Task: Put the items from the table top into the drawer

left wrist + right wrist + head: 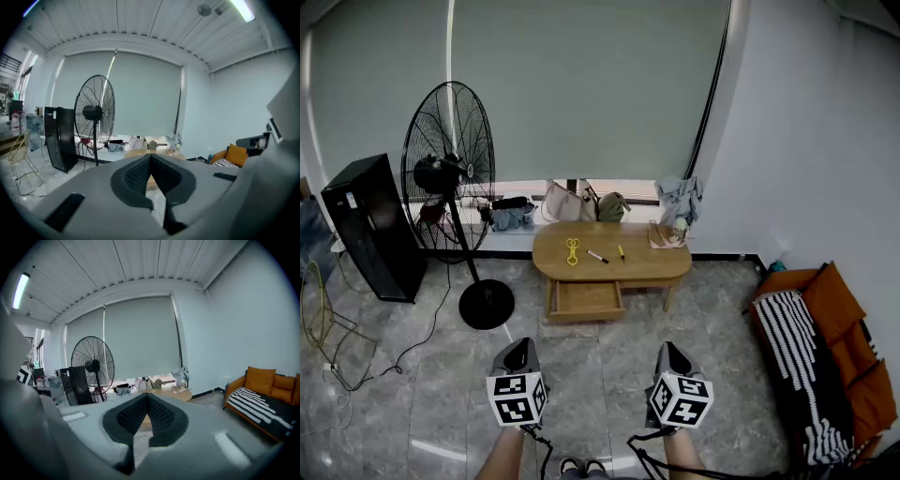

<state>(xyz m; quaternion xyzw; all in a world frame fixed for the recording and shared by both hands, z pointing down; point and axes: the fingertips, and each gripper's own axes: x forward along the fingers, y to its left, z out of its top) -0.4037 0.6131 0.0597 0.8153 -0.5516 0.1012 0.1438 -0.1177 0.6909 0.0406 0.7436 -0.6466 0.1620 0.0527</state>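
An oval wooden coffee table stands across the room by the window wall, its front drawer pulled open. On its top lie a yellow tool, a dark pen and a yellow marker. A beige cloth with a small cup rests at the table's right end. My left gripper and right gripper are held low over the floor, well short of the table. Both are shut, with nothing between their pads. The table shows past the left jaws and, as the table, past the right jaws.
A tall pedestal fan and a black tower unit stand left of the table, with cables on the floor. Bags line the window ledge. An orange sofa with a striped blanket is at the right. A wire chair sits far left.
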